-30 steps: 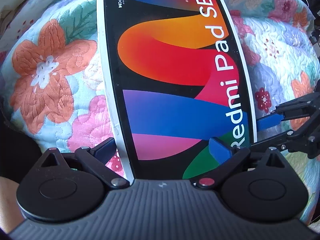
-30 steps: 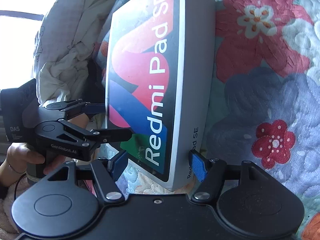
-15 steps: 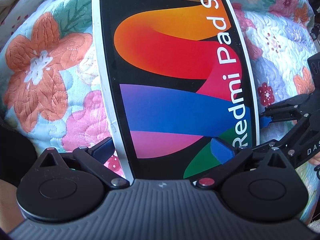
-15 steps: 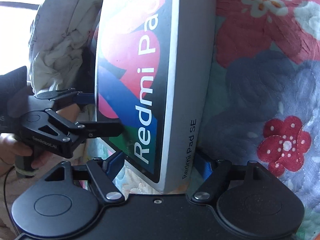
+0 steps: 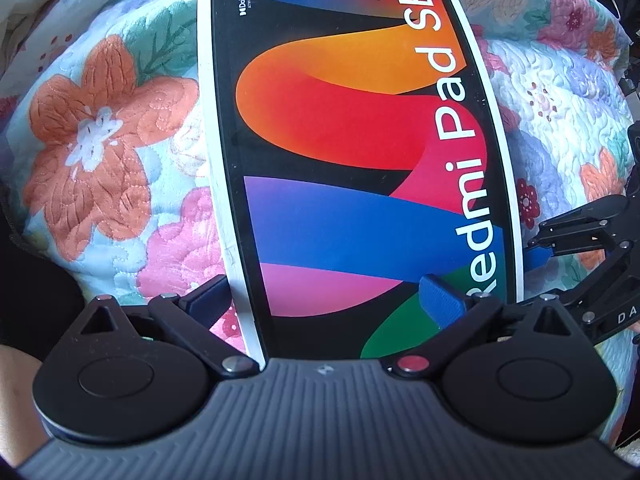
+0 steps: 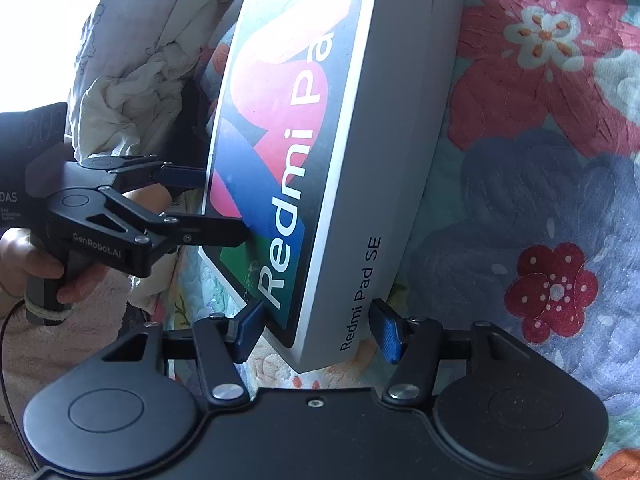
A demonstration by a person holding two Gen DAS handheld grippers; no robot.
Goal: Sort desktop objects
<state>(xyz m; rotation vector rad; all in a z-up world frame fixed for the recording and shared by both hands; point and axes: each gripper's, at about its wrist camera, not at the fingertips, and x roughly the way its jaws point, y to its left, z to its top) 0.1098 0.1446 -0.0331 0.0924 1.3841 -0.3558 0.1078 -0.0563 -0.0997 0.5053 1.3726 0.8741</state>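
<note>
A white Redmi Pad SE box (image 5: 352,152) with a colourful printed lid is held above a floral quilt (image 5: 100,152). My left gripper (image 5: 324,300) is shut on the box's near end, one blue pad under it and one on the lid. My right gripper (image 6: 316,328) is shut on the box (image 6: 360,160) at its near corner, pads against the lid and the underside. The right gripper shows in the left wrist view (image 5: 560,248) at the box's right edge. The left gripper shows in the right wrist view (image 6: 200,204) at the box's left edge.
The floral quilt (image 6: 540,140) fills the space under and around the box. Crumpled pale bedding (image 6: 132,60) lies beyond the box at the upper left of the right wrist view. A bright window (image 6: 36,40) is at far left.
The box has shifted slightly and tilted in both views while both grippers keep hold of it. The right gripper has closed in along the box's corner.
</note>
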